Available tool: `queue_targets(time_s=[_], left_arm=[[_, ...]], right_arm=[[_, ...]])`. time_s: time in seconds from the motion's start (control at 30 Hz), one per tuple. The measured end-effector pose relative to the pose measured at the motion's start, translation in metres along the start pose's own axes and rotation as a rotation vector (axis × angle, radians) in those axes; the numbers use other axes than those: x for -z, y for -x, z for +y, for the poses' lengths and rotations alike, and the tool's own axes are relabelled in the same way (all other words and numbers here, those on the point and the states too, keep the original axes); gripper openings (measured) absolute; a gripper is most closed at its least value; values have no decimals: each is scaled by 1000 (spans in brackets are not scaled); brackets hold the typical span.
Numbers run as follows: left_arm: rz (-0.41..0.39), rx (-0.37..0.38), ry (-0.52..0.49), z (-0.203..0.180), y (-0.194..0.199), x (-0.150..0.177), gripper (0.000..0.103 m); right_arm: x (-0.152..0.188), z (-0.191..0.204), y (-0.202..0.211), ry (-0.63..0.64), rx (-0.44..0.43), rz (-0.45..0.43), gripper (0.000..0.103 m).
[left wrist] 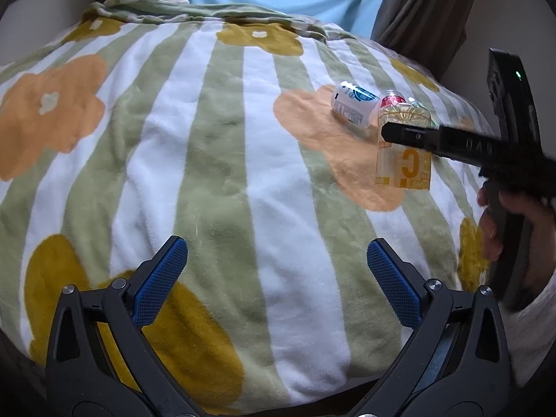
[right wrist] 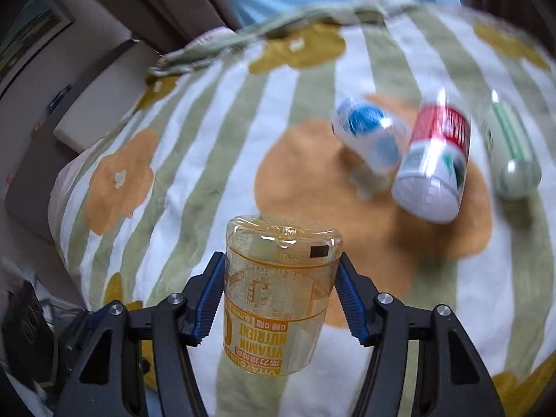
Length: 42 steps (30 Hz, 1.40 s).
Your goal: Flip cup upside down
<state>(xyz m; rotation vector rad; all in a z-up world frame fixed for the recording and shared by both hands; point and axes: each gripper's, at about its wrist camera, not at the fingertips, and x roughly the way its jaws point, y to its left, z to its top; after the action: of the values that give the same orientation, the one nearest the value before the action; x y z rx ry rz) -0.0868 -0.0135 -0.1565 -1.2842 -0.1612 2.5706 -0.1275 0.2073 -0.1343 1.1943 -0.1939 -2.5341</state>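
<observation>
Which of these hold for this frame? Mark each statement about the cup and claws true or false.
1. The right claw grips the yellow cup. True.
2. The cup's label text reads upside down. True.
3. The left claw holds a bottle. False: it is open, holding nothing.
4. The cup rests on the blanket. False: it is held above it.
5. Three containers lie on the blanket beyond the cup. True.
</observation>
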Motion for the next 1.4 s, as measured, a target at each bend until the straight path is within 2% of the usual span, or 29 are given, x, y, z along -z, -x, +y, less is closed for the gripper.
queue_targets(time_s=[0.07, 0.13, 0.3, 0.47, 0.9, 0.93, 1.0, 1.03, 1.07, 1.17, 1.4], left_arm=[[3, -2, 1, 1, -1, 0, 103], [2, -11, -6, 1, 0, 2, 103], [9, -35, -7, 6, 1, 5, 103], [23, -30, 5, 10, -5, 5, 103], [24, -39, -29, -1, -8, 5, 103], [21, -39, -31, -1, -7, 5, 103], [17, -41, -34, -2, -7, 5, 103], [14, -42, -36, -2, -6, 5, 103], [11, -44, -37, -3, -6, 4, 103], [0, -45, -41, -4, -4, 3, 103], [-12, -50, -53, -11, 3, 2, 103]], right_arm=[[21, 13, -3, 111, 79, -101, 57], [36, 11, -16, 161, 148, -146, 57], [50, 17, -31, 220, 200, -214, 57], [65, 17, -25, 248, 196, -213, 57], [75, 8, -16, 228, 162, -191, 57], [74, 9, -16, 226, 165, -189, 59], [73, 11, -17, 232, 171, -188, 75], [74, 11, -15, 230, 171, -200, 92], [74, 12, -13, 226, 170, -213, 102], [73, 14, -10, 227, 187, -213, 103], [72, 10, 1, 183, 170, -209, 103]])
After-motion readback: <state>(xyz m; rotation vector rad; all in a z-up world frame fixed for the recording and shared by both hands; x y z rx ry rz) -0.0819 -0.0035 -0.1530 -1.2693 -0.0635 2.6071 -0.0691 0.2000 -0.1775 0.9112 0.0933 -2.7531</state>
